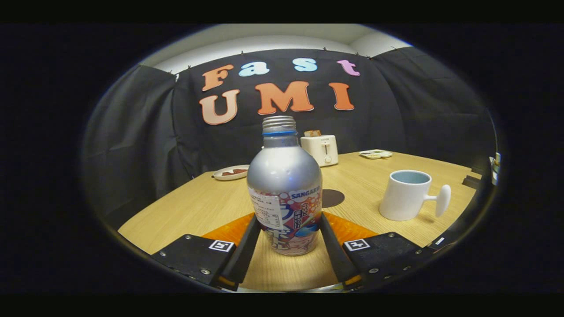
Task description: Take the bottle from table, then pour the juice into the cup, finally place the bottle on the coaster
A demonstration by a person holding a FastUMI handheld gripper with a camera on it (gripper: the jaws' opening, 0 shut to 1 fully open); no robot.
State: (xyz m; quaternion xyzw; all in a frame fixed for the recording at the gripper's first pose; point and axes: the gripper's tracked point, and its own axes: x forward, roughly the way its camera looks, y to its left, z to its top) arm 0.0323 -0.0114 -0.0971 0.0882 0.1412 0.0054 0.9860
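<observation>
We see the gripper (288, 222) with its two black fingers (246, 246) reaching forward along either side of the bottle (284, 193), one flank each. Both fingers lie against the lower, labelled part of the body, so the claw is pinching the bottle. The bottle stands upright between them, silver above and printed below, its threaded neck uncapped and ringed by a blue band. Its base sits just above the wooden table (198, 207); whether it touches the surface we cannot tell. An orange mat (352, 229) lies on the table under the fingers, showing to the left and right of the bottle.

To the right, well apart from the bottle, stands the white cup (407, 193), open side up, its knobbed handle pointing right. Just beyond the bottle and slightly right we note the dark round coaster (332, 198), flat on the table and bare.

At the far edge of the table we see a white toaster (320, 149), a plate (230, 172) with something reddish on it to the left, and a small tray (375, 153) to the right.
</observation>
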